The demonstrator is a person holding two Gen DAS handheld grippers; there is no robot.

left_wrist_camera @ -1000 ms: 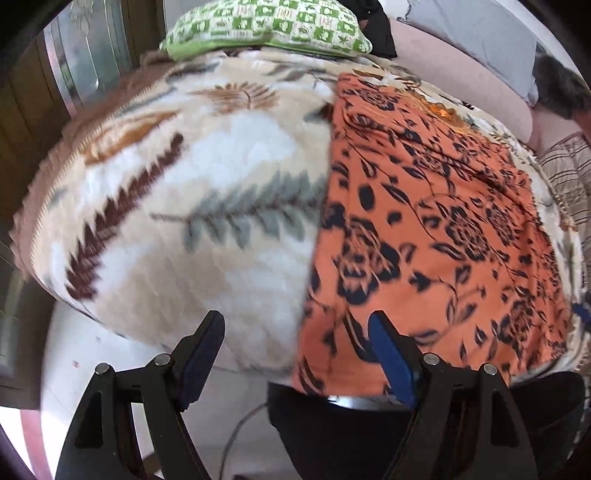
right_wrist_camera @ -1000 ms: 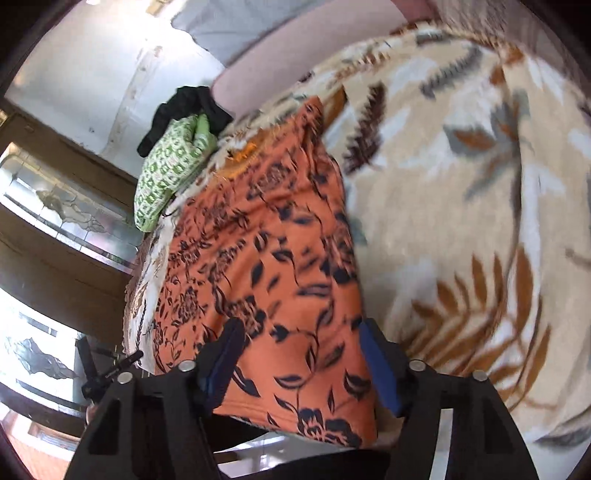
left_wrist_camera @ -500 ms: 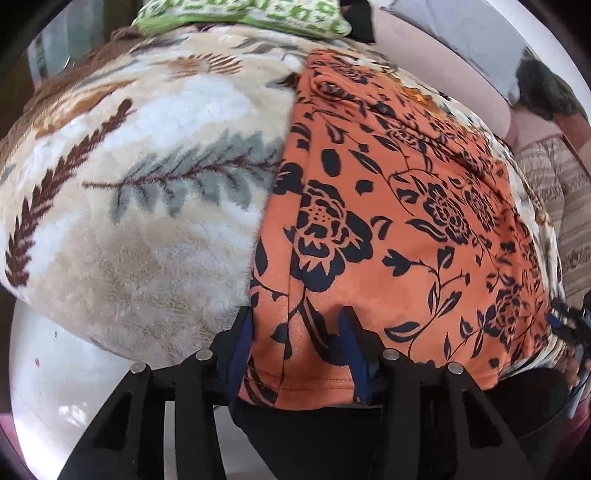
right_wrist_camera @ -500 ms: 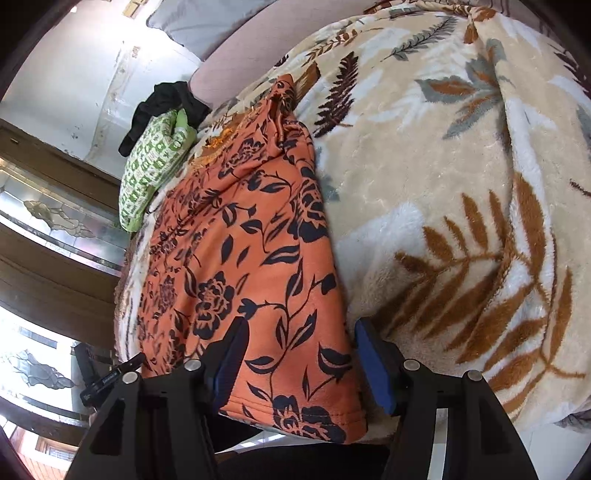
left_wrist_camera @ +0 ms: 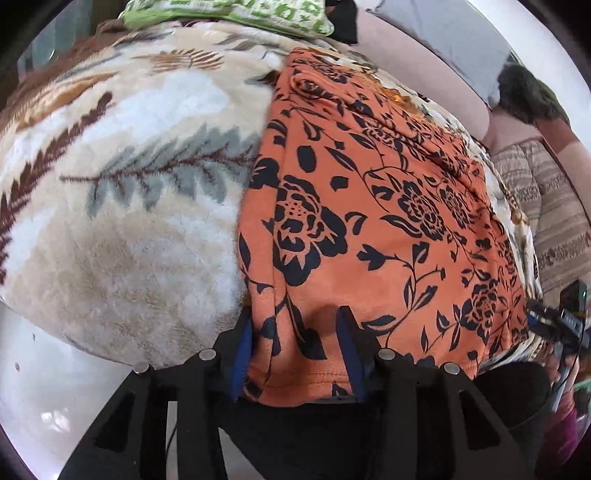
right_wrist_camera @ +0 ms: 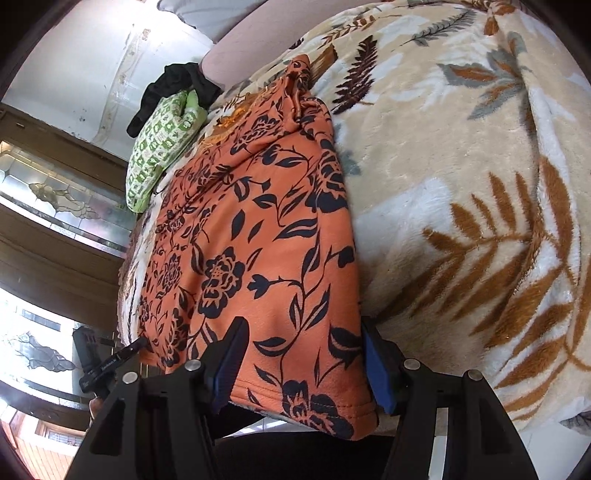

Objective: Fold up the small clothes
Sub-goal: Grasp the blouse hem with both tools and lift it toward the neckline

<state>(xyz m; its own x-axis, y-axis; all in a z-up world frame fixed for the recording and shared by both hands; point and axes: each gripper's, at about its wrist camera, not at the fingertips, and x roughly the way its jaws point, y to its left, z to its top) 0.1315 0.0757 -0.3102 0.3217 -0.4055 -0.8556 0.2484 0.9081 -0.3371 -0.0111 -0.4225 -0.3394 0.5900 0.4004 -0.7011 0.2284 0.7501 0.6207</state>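
Low in both frames, the garment (left_wrist_camera: 369,206) lies flat and unfolded on the blanket (left_wrist_camera: 129,221), left gripper (left_wrist_camera: 295,354) just closed onto its hem corner, right gripper (right_wrist_camera: 301,363) merely straddling the other.

Orange garment (left_wrist_camera: 388,206) with black flowers; cream blanket (left_wrist_camera: 122,206) with leaf print.

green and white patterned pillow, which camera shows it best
The right wrist view: the green and white patterned pillow shows nearly whole there, lying past the orange floral garment. The left wrist view catches only its lower edge, cut off by the frame's top.
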